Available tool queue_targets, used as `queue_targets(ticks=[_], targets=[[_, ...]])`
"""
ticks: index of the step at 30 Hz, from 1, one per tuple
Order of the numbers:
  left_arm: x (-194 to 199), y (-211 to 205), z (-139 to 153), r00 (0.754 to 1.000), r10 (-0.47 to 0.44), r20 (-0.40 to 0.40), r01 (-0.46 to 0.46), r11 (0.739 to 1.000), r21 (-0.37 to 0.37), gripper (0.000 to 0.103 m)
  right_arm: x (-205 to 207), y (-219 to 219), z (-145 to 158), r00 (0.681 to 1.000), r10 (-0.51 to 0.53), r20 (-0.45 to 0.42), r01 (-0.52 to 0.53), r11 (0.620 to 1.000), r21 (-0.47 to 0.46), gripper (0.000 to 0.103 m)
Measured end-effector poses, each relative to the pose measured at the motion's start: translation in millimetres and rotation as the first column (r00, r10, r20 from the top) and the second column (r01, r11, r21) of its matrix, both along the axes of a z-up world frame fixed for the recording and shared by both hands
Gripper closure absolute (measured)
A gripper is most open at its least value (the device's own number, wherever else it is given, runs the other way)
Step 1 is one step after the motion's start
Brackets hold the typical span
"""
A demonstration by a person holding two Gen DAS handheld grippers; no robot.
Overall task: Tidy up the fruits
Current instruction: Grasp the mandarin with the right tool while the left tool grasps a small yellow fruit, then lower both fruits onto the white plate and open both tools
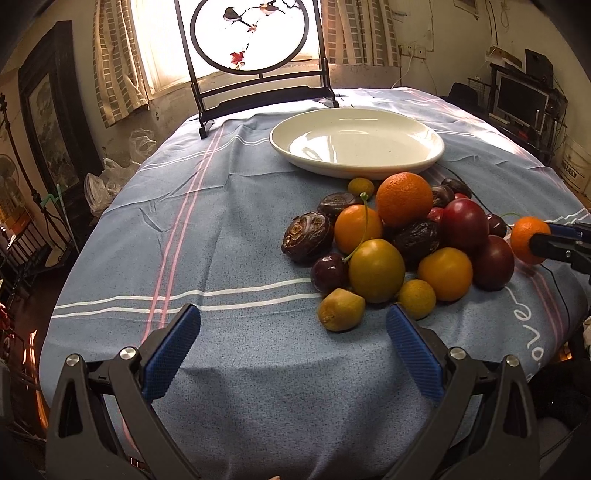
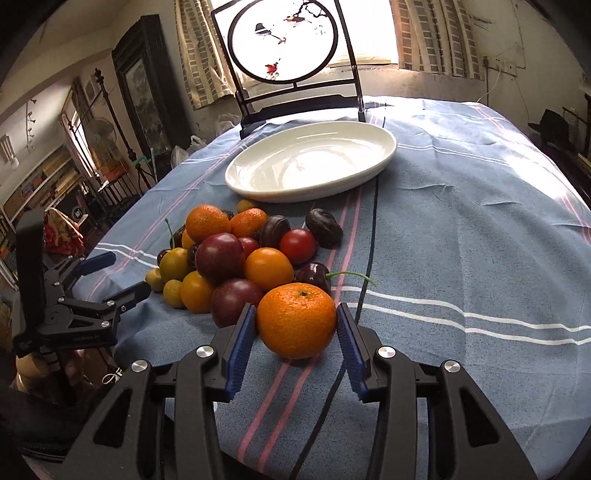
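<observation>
Blue-padded fingers of the right gripper [image 2: 296, 325] sit on either side of a mandarin [image 2: 297, 320] resting on the blue striped tablecloth [image 2: 461, 258], both pads touching its skin, so it is pinched between them at the near edge of the fruit heap. In the left wrist view the left gripper [image 1: 293, 319] hangs over bare cloth with its fingers spread wide and nothing between them; a small yellow-green fruit [image 1: 341, 309] lies just beyond the fingertips. Behind that sits the heap of fruit [image 1: 399, 236]: yellow plums, dark red plums, cherries with green stems, wrinkled brown dates and a large orange [image 1: 404, 198] at the back. A thin black cable [image 2: 371, 236] runs across the cloth beside the heap. Farther off stands a white oval plate [image 1: 424, 157] with nothing on it, and beyond it a dark wooden stand holding a round painted screen [image 1: 251, 35] against the bright curtained window [image 1: 155, 48].
</observation>
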State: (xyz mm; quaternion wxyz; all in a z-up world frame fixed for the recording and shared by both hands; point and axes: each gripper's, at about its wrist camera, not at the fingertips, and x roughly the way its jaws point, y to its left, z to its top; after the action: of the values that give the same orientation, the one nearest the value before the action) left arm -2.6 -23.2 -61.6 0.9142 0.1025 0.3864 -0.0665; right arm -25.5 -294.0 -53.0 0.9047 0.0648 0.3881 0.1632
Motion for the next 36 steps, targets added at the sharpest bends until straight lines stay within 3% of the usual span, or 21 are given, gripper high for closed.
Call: queue_targets(ticks=[8,9,10,12,15,18,25,29,36], targets=[[9.2,-4.9,-8.8,0.999,-0.028,-0.032,0.029,0.999,0.025,0.006,-6.6,-12.4,6.1,0.999,-0.032,0.016,0.032,0.999,-0.003,0.058],[10.1,-4.7,-8.7,0.999,-0.028,-0.03,0.029,0.999,0.025,0.013,-7.0,-11.6,5.5,0.999,-0.03,0.012,0.03,1.0,-0.002,0.058],[11.2,-4.5,-9.2,0.999,-0.028,-0.034,0.029,0.999,0.026,0.028,-7.1,-10.8,4.8,1.0,-0.027,0.009,0.027,1.0,0.001,0.058],[14.9,-3.7,-12.9,0.996,-0.05,-0.071,0.05,0.999,0.0,0.044,-6.5,-9.3,3.4,1.0,-0.024,0.002,0.024,1.0,0.005,0.058],[13.5,-4.4,-14.6,0.994,-0.078,-0.072,0.076,0.997,-0.035,0.055,-6.8,-8.8,3.0,1.0,-0.026,0.001,0.026,1.0,0.006,0.058],[9.7,-8.5,-13.3,0.993,-0.101,-0.058,0.1,0.995,-0.031,0.074,-7.0,-9.3,2.8,1.0,-0.031,0.0,0.031,1.0,0.004,0.058],[6.2,-6.6,-11.0,0.995,-0.09,-0.044,0.088,0.995,-0.04,0.078,-8.1,-9.2,1.7,1.0,-0.03,-0.006,0.03,1.0,0.007,0.058],[-1.0,-0.5,4.8,0.996,-0.088,-0.013,0.088,0.995,-0.056,0.078,-6.2,-11.6,7.9,1.0,-0.021,0.004,0.021,1.0,0.023,0.058],[26.4,-1.0,45.2,0.992,-0.126,0.031,0.129,0.983,-0.134,0.078,24.2,-25.9,55.8,0.995,-0.042,0.089,0.04,0.999,0.024,0.058]])
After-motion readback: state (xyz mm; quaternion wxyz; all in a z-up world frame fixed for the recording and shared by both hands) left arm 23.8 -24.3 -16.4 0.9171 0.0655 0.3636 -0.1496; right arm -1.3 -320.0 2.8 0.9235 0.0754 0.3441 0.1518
